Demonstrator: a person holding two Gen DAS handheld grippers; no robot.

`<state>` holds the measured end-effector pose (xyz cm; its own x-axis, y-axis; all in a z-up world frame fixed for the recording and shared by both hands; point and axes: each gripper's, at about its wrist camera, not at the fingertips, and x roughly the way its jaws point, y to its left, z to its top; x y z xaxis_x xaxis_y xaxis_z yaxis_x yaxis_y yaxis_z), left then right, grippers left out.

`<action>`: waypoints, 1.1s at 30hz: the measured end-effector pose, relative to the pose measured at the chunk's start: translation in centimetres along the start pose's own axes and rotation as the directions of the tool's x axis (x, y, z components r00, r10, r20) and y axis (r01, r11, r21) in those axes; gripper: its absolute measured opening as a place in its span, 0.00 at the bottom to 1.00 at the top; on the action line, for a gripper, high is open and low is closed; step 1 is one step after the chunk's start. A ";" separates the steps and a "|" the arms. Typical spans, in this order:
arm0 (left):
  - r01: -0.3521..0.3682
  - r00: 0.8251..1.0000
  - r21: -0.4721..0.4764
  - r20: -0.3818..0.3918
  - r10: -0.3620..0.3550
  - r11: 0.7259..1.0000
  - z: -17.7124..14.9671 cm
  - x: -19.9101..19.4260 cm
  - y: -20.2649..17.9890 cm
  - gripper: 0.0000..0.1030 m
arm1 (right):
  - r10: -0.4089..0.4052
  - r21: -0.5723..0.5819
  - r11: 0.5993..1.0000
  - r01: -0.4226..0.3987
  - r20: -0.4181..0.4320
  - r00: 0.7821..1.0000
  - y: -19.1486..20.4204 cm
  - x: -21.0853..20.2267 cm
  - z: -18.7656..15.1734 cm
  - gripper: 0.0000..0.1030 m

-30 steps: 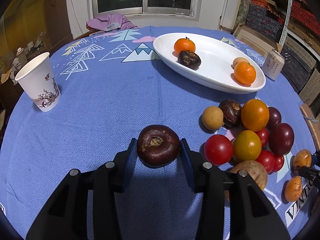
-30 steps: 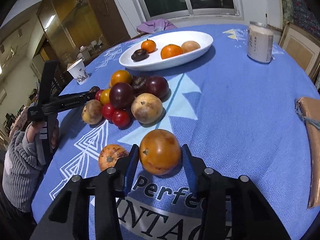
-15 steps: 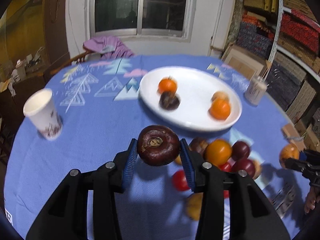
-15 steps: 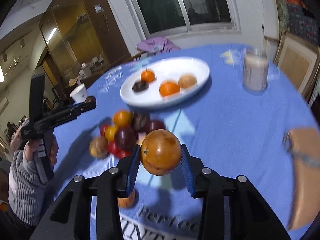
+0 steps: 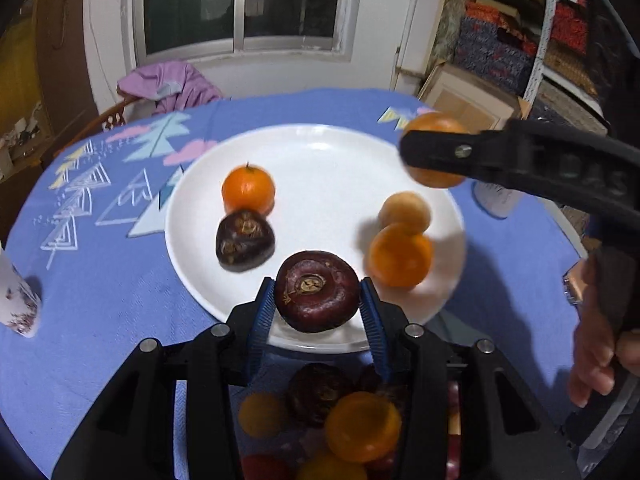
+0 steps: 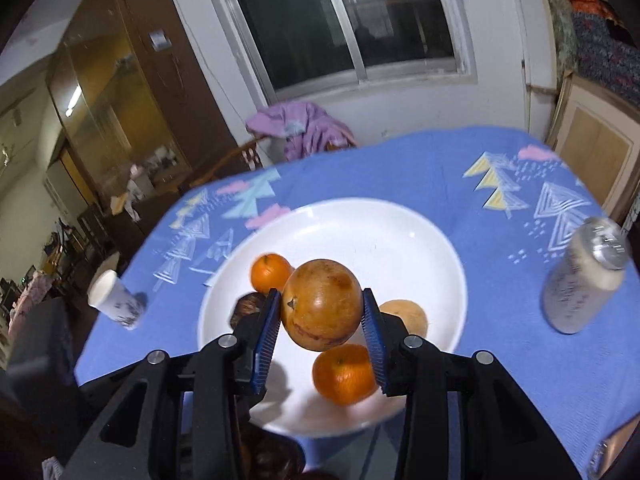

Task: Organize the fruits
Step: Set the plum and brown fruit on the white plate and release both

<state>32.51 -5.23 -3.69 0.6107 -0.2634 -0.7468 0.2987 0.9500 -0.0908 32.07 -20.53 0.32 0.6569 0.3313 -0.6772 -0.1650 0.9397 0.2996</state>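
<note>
Left wrist view: the left claw point(image 5: 318, 312) is gripping one dark red fruit point(image 5: 317, 290), its pads pressing both flanks. The fruit is hanging over the near rim of the white plate point(image 5: 328, 160), which is lying directly ahead, at frame centre. The plate is holding four fruits: two orange, one tan, one dark. At upper right, the right claw point(image 5: 434, 156) is carrying one orange-brown fruit point(image 5: 434, 126) above the plate's far side.

Right wrist view: the right claw is clamping that fruit at frame centre, over the plate. One can point(image 6: 582, 280) is standing at right, one paper cup point(image 6: 114, 300) at left, both on the desk point(image 6: 500, 360).
</note>
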 end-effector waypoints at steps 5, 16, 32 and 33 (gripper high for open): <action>0.013 1.000 -0.005 -0.002 -0.013 1.000 0.5 1.1 0.9 0.47 | -0.014 -0.020 1.000 0.013 -0.073 0.997 0.4 4.2 -1.0 0.39; 0.033 0.999 -0.036 0.013 -0.032 0.999 1.3 0.5 1.7 0.76 | 0.028 0.018 0.999 -0.028 0.004 1.000 -0.3 1.2 -0.4 0.50; -0.063 0.994 -0.122 0.083 0.074 0.991 -9.3 -9.4 5.4 0.93 | 0.019 0.027 0.999 -0.023 0.160 0.987 -1.1 -12.8 -9.3 0.97; -0.068 0.994 -0.102 0.081 0.076 0.992 -10.2 -9.6 4.8 0.93 | 0.010 0.058 0.998 -0.019 0.141 0.990 -2.0 -12.6 -10.1 0.97</action>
<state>20.64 3.55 -3.71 0.6890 -0.2028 -0.6958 0.1800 0.9779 -0.1067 16.66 -25.67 1.45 0.7525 0.3254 -0.5725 -0.1339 0.9268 0.3508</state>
